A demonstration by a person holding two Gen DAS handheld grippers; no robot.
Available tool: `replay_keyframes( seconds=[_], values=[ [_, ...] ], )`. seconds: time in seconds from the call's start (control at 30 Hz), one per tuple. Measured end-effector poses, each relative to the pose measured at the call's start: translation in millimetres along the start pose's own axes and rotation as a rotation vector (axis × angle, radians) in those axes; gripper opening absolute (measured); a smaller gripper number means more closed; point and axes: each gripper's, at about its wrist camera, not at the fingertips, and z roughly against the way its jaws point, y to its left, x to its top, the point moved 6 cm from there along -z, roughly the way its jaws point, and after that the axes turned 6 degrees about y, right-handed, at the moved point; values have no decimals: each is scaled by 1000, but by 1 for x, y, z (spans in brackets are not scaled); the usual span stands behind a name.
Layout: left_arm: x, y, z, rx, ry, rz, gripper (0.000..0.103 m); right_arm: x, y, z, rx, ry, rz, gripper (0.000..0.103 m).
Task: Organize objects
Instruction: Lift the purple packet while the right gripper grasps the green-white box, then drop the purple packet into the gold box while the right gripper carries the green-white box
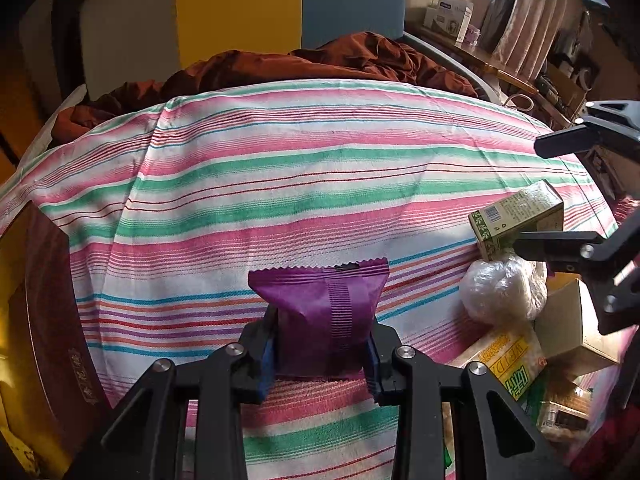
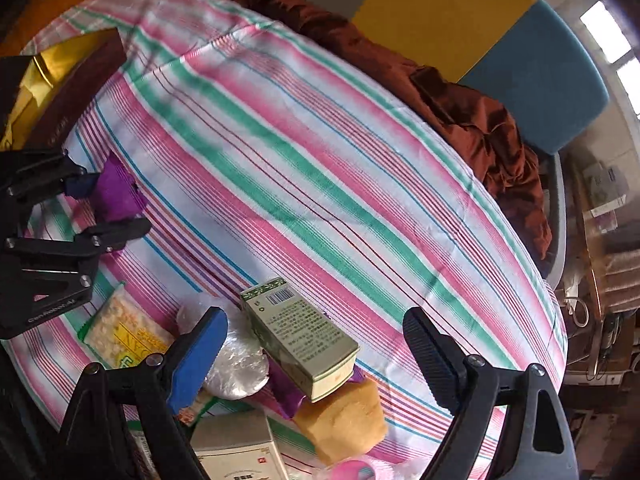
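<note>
A: Bedsheet [image 1: 320, 168] first, striped pink/green, covers the whole surface. Dark red box [image 1: 44, 320] w/ gold lining sits open at the left edge. Looks like the drop spot, but that's my guess.

B: And the pile?

A: Right side, all heaped & touching. Green carton [image 2: 300, 332] lies tilted on top, resting across a clear plastic-wrapped lump [image 2: 236, 360] and a yellow spongy cake [image 2: 344, 412]. Rice-cracker pack [image 2: 124, 336] lies flat just beside them; white box [image 2: 236, 444] nearest the cam.

B: Grippers?

A: Left gripper [image 1: 320, 344] is clamped on the purple snack packet [image 1: 324, 312], pads squeezing its lower half, serrated top edge free and upright, packet off the sheet. Right gripper [image 2: 316, 352] has jaws spread wide, nothing between the pads, hovering over the green carton.

B: How does the stuff handle?

A: Packet's light, soft foil, puffy, so it dents under the pads. Prob. slippery; a hold low on the body like now seems fine, don't crush. Carton's stiff cardboard, light; take it across the two long narrow sides, mid-length. It's perched, so a nudge could tip it off the lump.
</note>
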Motion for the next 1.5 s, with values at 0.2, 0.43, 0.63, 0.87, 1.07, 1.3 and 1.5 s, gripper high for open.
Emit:
replay_keyframes(
  seconds=[0.2, 0.43, 0.63, 0.87, 1.07, 1.3, 1.5],
  values=[
    [-1, 1, 0, -15, -7, 5, 36, -3, 2, -20, 50, 49, -13, 30],
    [-4, -2, 1, 10, -31, -20, 35, -8, 4, -6, 84, -99, -240, 30],
    [-17, 0, 19, 0, -32, -15, 35, 4, 16, -12, 163, -184, -438, 30],
    [-36, 5, 67, 2, -110, -24, 35, 7, 34, -18, 179, -265, -476, 29],
    [-60, 16, 99, 3, -151, 14, 35, 21, 65, -7, 130, -314, -375, 29],
    [-75, 46, 143, 10, -225, 88, 35, 27, 90, -15, 79, -307, -323, 29],
    [-94, 93, 176, 72, -278, 159, 36, 24, 92, -15, 59, -310, -342, 29]
  ],
)
